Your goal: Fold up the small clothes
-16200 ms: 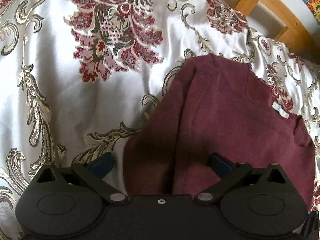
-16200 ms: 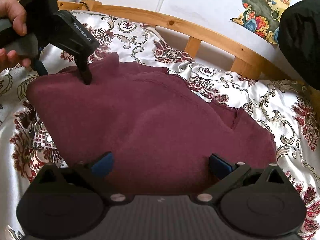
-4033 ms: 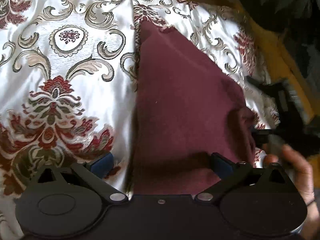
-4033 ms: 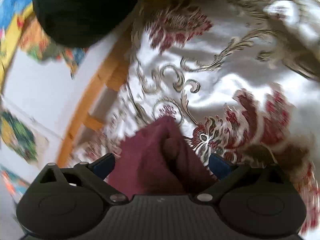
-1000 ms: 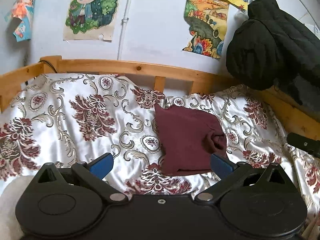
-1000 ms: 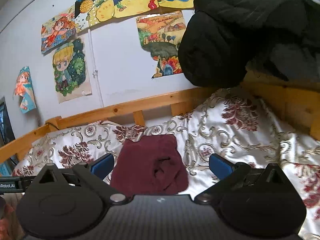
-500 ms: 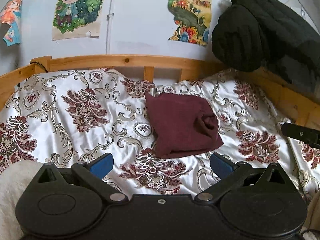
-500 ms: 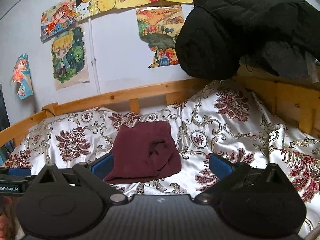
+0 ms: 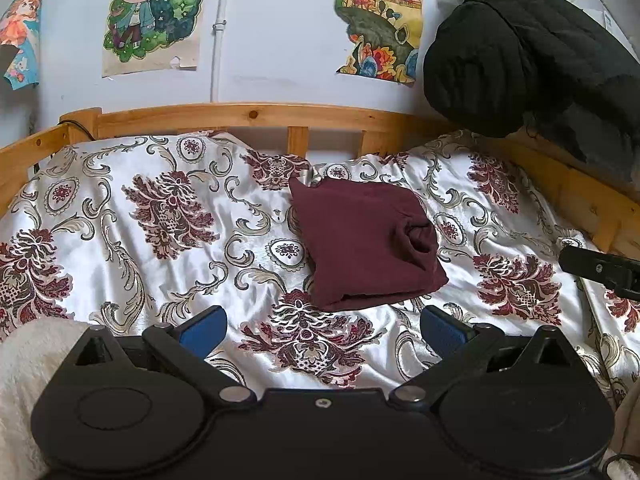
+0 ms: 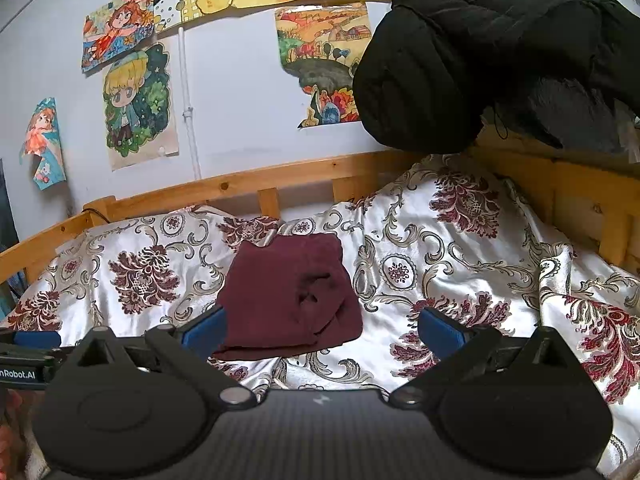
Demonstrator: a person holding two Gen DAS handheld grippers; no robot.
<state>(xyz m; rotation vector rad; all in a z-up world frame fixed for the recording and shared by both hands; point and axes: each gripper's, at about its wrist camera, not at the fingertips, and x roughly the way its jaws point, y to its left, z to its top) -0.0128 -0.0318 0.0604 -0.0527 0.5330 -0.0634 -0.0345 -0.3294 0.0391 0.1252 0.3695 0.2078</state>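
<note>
A maroon garment [image 9: 362, 242] lies folded into a compact square on the patterned white bedspread [image 9: 160, 240], with a rolled bump at its right edge. It also shows in the right wrist view [image 10: 290, 298]. My left gripper [image 9: 322, 330] is open and empty, held back from the near edge of the garment. My right gripper [image 10: 322, 330] is open and empty, also held back, with the garment just beyond its left finger [image 10: 204, 328]. The right gripper's tip shows at the right edge of the left wrist view [image 9: 600, 268].
A wooden bed rail [image 9: 256, 114] runs along the back and right. A black padded jacket [image 9: 532, 52] hangs over the right corner. Posters [image 9: 152, 16] hang on the wall. A white fuzzy cloth [image 9: 24, 360] sits at the near left.
Both grippers have drawn back and levelled out from the folded garment. Over the last second the garment sits lower and nearer in both views; it has not changed shape.
</note>
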